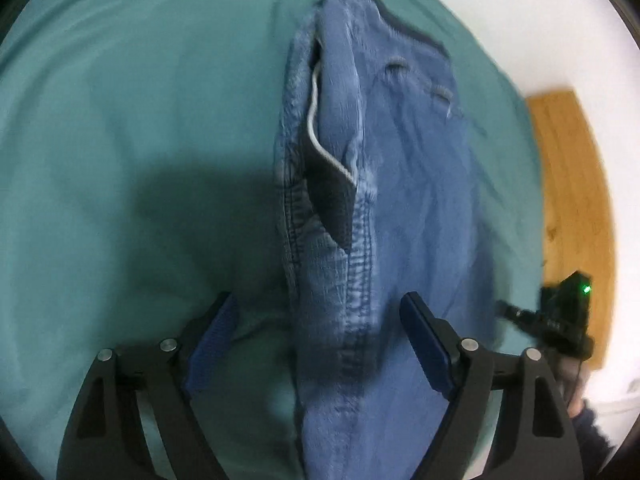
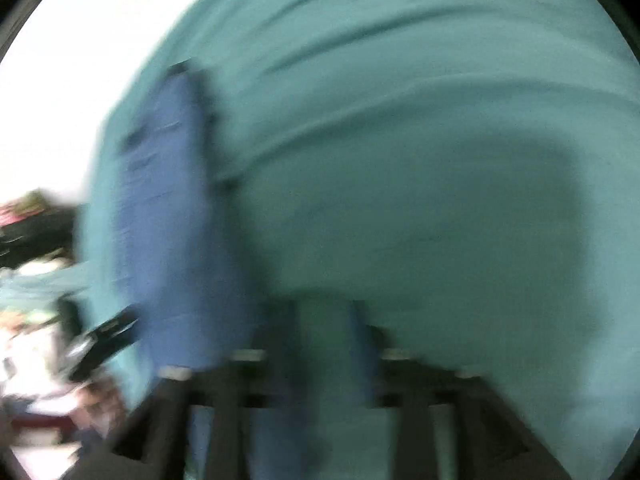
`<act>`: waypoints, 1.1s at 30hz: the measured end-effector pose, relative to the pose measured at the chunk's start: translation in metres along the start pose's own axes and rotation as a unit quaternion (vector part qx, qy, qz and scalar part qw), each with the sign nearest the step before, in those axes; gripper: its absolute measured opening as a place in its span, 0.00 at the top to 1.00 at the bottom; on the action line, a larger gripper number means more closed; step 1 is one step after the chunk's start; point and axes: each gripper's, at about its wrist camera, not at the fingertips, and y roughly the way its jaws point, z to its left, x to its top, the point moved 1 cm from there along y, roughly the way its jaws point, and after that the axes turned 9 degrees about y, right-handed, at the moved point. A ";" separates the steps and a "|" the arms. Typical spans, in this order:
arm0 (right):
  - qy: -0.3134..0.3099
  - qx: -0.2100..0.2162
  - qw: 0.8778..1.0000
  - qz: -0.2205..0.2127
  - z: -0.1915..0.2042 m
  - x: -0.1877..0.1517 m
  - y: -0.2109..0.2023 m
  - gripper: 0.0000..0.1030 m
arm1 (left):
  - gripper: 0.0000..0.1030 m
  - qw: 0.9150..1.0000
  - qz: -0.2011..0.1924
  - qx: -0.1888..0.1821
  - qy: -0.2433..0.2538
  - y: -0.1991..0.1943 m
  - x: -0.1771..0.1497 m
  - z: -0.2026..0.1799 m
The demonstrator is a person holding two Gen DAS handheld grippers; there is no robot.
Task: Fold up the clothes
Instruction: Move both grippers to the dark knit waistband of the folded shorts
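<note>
Left wrist view: left tool (image 1: 318, 344) gapes wide over the folded blue jeans (image 1: 384, 184) lying on a teal sheet (image 1: 120, 120). Right tool (image 2: 324, 356) looks spread too, empty, jeans off to its left.

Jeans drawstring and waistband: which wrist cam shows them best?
Left wrist. The jeans lie sharp down the middle of the teal sheet, with the white drawstring and waistband stitching clear. The right wrist view is motion-blurred: the jeans are only a blue strip at left, no drawstring discernible.
</note>
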 end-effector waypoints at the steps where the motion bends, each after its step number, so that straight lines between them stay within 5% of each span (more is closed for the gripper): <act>1: -0.021 -0.025 0.999 0.014 0.011 -0.002 0.015 0.30 | 0.18 1.000 -0.010 0.002 -0.007 -0.004 0.005 0.002; 2: -0.042 -0.062 0.997 0.025 0.021 -0.004 0.031 0.57 | 0.18 1.000 0.000 0.019 -0.006 -0.002 0.008 0.010; 3: -0.049 -0.102 0.993 0.031 0.025 -0.003 0.042 0.63 | 0.19 0.999 0.016 0.040 -0.004 0.002 0.010 0.019; 5: -0.034 -0.168 0.984 0.039 0.038 0.003 0.055 0.62 | 0.18 0.997 0.041 0.069 -0.001 0.004 0.017 0.026; 8: -0.063 -0.207 0.976 -0.015 0.091 0.015 0.038 0.57 | 0.18 0.995 0.048 0.083 0.011 -0.009 0.041 0.008; 9: -0.074 -0.184 0.980 -0.031 0.112 0.027 0.036 0.50 | 0.18 0.996 0.026 0.078 0.020 -0.019 0.056 0.002; 10: -0.084 -0.156 0.983 -0.043 0.134 0.040 0.036 0.26 | 0.18 0.997 0.002 0.070 0.028 -0.030 0.073 -0.004; 11: -0.093 -0.129 0.986 -0.056 0.155 0.054 0.036 0.21 | 0.18 0.998 -0.019 0.058 0.032 -0.036 0.091 -0.007; 12: -0.103 -0.101 0.987 -0.069 0.176 0.067 0.035 0.21 | 0.18 0.998 -0.034 0.050 0.030 -0.035 0.114 -0.006; 15: -0.095 -0.036 0.993 -0.052 0.104 0.120 0.013 0.21 | 0.18 0.998 -0.054 0.021 0.015 -0.013 0.179 0.005; 18: -0.082 0.013 0.996 -0.023 0.046 0.171 0.012 0.33 | 0.18 0.999 -0.040 -0.001 -0.017 0.024 0.224 0.024; 20: -0.082 0.001 0.997 0.005 0.044 0.190 0.043 0.52 | 0.20 0.998 -0.043 -0.002 -0.035 0.046 0.241 0.025; 22: -0.142 -0.104 0.984 -0.002 0.056 0.190 0.066 0.55 | 0.20 0.999 -0.051 0.007 -0.013 0.050 0.244 0.016; 24: -0.133 -0.093 0.987 0.011 0.055 0.191 0.071 0.51 | 0.20 0.999 -0.045 0.012 0.016 0.048 0.242 0.009; 27: -0.102 -0.008 0.992 0.074 0.049 0.195 0.076 0.32 | 0.18 0.986 -0.018 -0.164 -0.020 0.046 0.224 0.023; 30: -0.081 0.074 0.980 0.165 0.048 0.187 0.096 0.20 | 0.18 0.939 0.013 -0.322 -0.122 0.063 0.229 0.051; 32: -0.084 0.112 0.970 0.198 0.061 0.170 0.101 0.16 | 0.18 0.924 0.017 -0.351 -0.150 0.072 0.236 0.057; 33: -0.086 0.125 0.968 0.201 0.068 0.165 0.105 0.16 | 0.18 0.925 0.020 -0.353 -0.141 0.074 0.241 0.051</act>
